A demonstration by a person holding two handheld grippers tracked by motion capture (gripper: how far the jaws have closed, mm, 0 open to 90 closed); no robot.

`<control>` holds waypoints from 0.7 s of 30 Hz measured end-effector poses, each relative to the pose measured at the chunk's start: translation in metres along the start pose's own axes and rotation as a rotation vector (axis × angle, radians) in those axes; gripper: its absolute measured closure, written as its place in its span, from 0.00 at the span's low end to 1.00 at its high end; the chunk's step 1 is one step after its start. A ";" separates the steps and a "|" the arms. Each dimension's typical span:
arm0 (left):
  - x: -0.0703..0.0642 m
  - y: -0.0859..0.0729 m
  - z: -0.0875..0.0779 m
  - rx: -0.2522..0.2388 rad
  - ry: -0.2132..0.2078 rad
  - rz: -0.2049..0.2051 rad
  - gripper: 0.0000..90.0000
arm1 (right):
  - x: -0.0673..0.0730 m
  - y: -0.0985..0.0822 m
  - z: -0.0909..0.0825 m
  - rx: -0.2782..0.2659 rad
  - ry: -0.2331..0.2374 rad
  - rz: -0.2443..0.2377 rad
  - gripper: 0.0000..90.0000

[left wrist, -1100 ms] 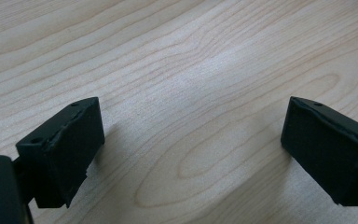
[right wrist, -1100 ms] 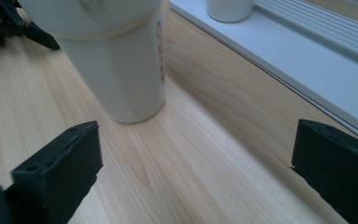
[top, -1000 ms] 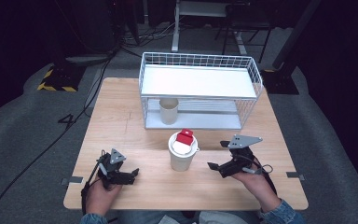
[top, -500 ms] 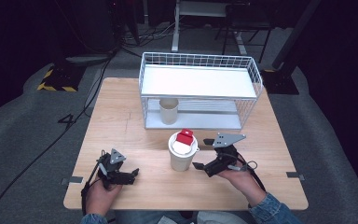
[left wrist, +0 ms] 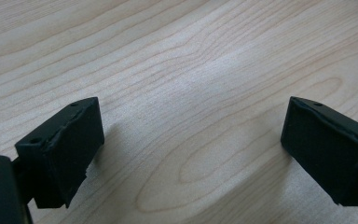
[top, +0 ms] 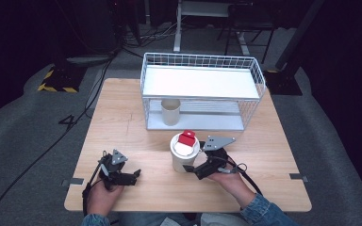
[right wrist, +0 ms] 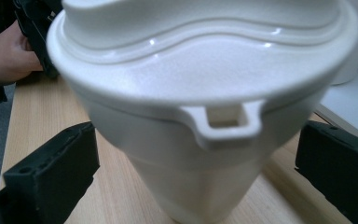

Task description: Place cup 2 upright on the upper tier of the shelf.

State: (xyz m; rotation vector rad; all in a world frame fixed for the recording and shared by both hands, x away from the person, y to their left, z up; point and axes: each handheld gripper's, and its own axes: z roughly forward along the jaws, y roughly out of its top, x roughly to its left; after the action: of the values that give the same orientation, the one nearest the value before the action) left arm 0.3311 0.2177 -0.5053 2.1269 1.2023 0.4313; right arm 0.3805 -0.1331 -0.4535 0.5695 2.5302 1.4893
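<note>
White cup (right wrist: 200, 135) between open jaws

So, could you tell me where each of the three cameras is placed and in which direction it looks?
High view: above the person's side, looking forward and down on the table; both forearms, left gripper and right gripper show.
Left gripper view: rides on the left gripper, looking down at bare wood between its open jaws.
Right gripper view: rides on the right gripper, facing the lidded white cup between its open jaws; the person's other hand shows.
Shared: the cup appears in the high and right gripper views.
</note>
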 end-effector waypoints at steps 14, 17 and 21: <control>0.000 0.000 0.000 0.001 0.000 0.000 0.07 | 0.004 -0.004 0.023 -0.057 -0.023 0.031 0.00; 0.000 0.000 0.000 0.001 0.001 0.000 0.07 | 0.005 -0.005 0.026 -0.061 -0.029 0.040 0.00; 0.000 0.000 0.000 0.001 0.000 0.000 0.07 | 0.006 -0.007 0.031 -0.066 -0.034 0.053 0.00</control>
State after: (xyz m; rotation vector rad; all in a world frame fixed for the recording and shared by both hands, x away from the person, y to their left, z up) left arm 0.3312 0.2177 -0.5053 2.1278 1.2029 0.4310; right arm 0.3829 -0.1090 -0.4748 0.6513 2.4491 1.5609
